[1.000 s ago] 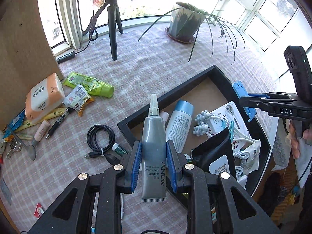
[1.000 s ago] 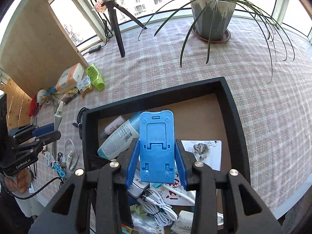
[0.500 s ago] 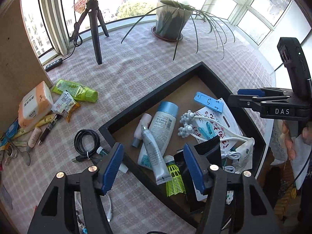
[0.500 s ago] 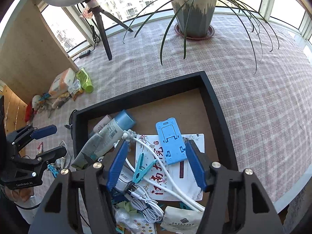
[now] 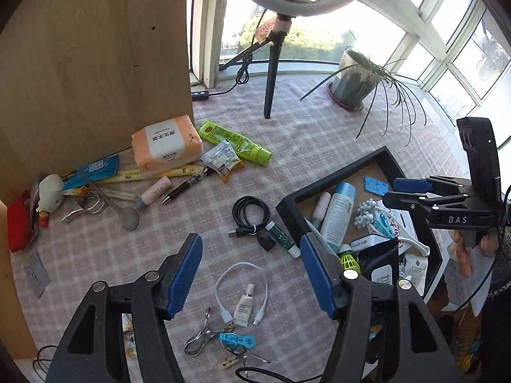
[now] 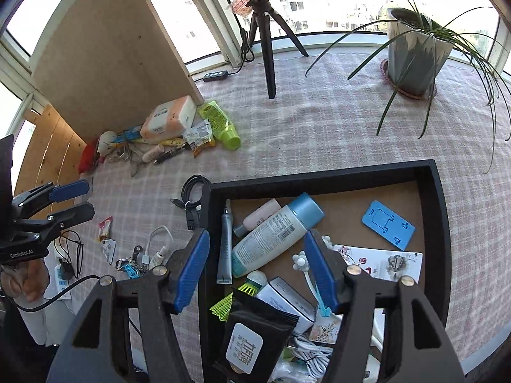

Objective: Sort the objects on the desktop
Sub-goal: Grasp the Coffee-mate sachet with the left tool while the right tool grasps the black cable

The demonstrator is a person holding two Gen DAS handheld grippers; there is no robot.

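**Both tools empty, two items now in the tray**

- Left tool (image 5: 250, 274): jaws spread wide, nothing between them. A second ago it clamped the grey tube (image 6: 225, 242); that tube now lies inside the black tray (image 6: 319, 177), along its left wall beside the blue-capped bottle (image 6: 276, 233).
- Right tool (image 6: 255, 271): also wide open and empty. The blue phone stand (image 6: 388, 225) it held a second ago now lies flat on the tray floor, toward the far right corner, apart from the bottle.
- Left view has swung away from the tray toward the loose things on the desk (image 5: 319, 134).
- Still outside the tray: coiled black cable (image 5: 250, 212), white short cable (image 5: 241, 287), small white tube (image 5: 244, 308), blue clip (image 5: 238, 339), pen (image 5: 186, 184), green tube (image 5: 234, 142), tissue pack (image 5: 166, 143).
- Judgement: two drops done; sorting partway. The items under the left tool look the likeliest next pick.
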